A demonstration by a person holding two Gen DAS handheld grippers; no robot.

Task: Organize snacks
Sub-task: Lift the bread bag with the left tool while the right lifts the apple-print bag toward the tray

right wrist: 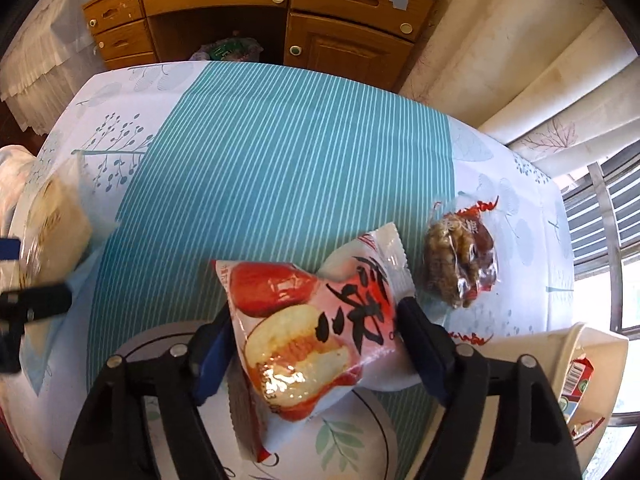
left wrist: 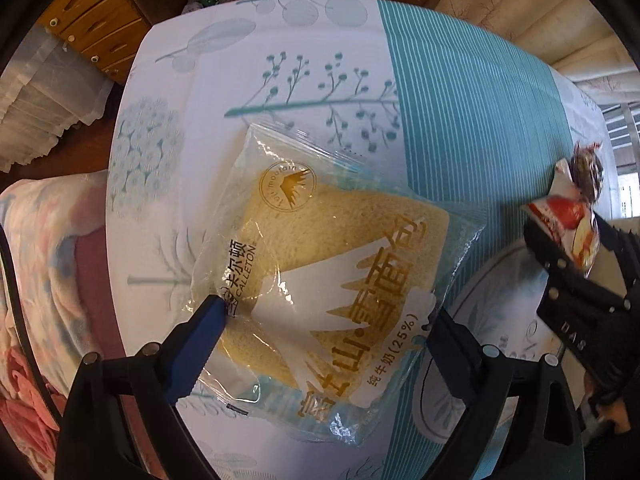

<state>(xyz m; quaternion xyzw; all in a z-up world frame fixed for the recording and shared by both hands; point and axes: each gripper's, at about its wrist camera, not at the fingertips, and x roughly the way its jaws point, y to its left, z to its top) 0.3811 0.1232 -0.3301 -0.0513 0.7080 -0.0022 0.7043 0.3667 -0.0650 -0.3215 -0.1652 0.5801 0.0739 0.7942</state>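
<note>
Left gripper [left wrist: 320,320] pinches a bread packet [left wrist: 340,240] at lower centre of its frame, fingers pressing both wrapper edges, the packet seemingly lifted over the tabletop [left wrist: 460,120]. Right gripper [right wrist: 316,336] clamps a red-and-white date snack bag [right wrist: 312,320] at lower centre of its view, above a round plate [right wrist: 360,432]. Farther right lies a clear walnut-date packet [right wrist: 460,260]; a cream bin [right wrist: 600,348] holding wrappers sits at the right edge. Both snacks seem mid-carry; next, each needs a spot chosen and a gentle release. The plate is mostly hidden, and whether the bread touches the cloth is unclear. A wooden cabinet [right wrist: 280,12] stands beyond.
</note>
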